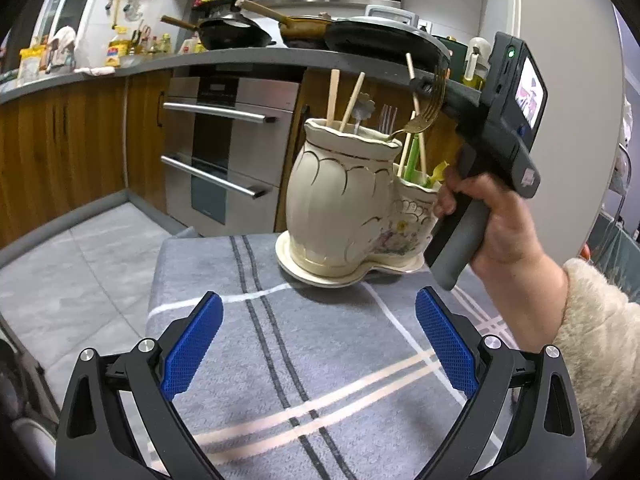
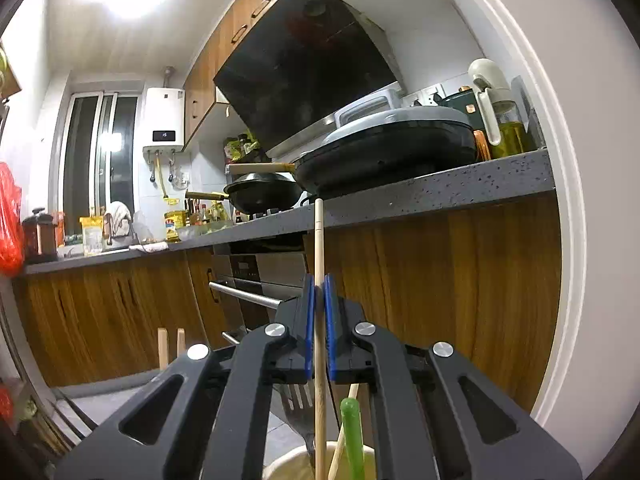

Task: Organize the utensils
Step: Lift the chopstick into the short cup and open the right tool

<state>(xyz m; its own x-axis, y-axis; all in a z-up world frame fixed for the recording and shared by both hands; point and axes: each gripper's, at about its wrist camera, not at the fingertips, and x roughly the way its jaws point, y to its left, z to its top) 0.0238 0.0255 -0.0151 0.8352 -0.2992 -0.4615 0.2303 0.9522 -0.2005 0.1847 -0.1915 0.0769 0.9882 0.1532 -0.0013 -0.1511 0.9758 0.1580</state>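
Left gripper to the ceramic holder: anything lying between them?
Nothing: the left wrist view shows only bare striped cloth between the open left gripper and the ceramic holder.

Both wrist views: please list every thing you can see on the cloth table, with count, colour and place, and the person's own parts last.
tall holder: one, cream with gold lines, on the saucer
small holder: one, cream with flowers, joined at the tall holder's right
saucer: one, cream, on the cloth
cloth: one, grey with stripes, covers the table
chopsticks: two, pale wood, upright in the tall holder
fork: one, gold, over the holders
held chopstick: one, pale wood, between the right fingers
green stick: one, green, in the small holder
right gripper: shut on the held chopstick
left gripper: open, above the cloth
hand: one, holds the right gripper
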